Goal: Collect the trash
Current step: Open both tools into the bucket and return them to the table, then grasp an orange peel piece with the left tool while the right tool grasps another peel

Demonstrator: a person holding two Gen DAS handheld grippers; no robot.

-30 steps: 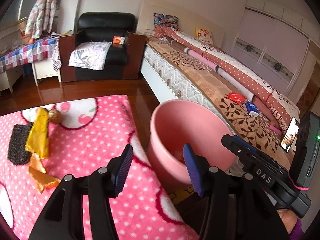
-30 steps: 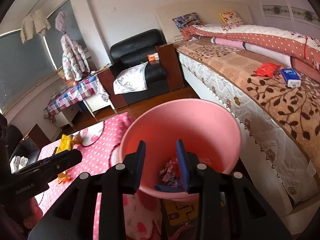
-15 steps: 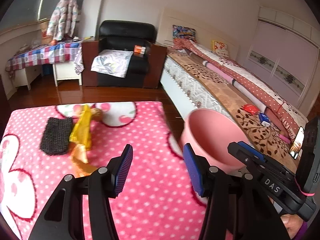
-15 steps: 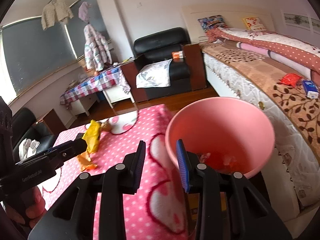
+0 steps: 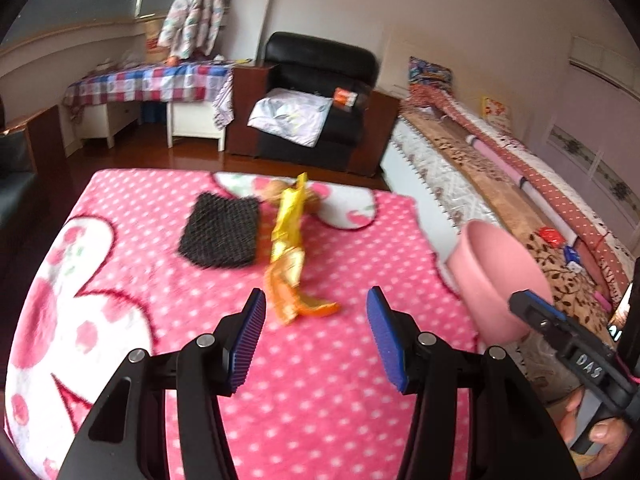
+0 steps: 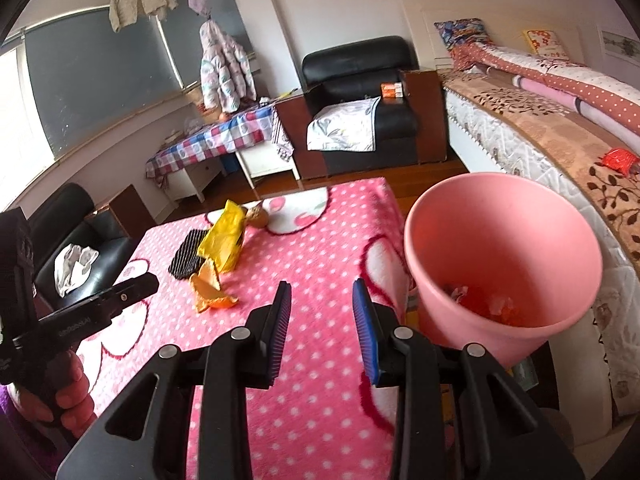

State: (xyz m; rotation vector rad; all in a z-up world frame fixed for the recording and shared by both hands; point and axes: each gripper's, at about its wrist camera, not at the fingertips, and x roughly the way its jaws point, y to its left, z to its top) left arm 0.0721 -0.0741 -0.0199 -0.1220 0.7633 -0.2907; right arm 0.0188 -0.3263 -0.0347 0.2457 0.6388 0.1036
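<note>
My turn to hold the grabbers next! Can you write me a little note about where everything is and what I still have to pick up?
Left gripper: open, holding nothing, over the pink blanket and pointed at the orange peel.
Right gripper: open, holding nothing, over the blanket beside the pink bin.
Done: some trash already lies in the bottom of the bin.
Left on the blanket: the orange peel, the yellow wrapper just behind it, a small brown round thing at the far end, too blurry to name, and a black mesh pad that may not be trash.
Likely next: the peel, since it is nearest.
</note>
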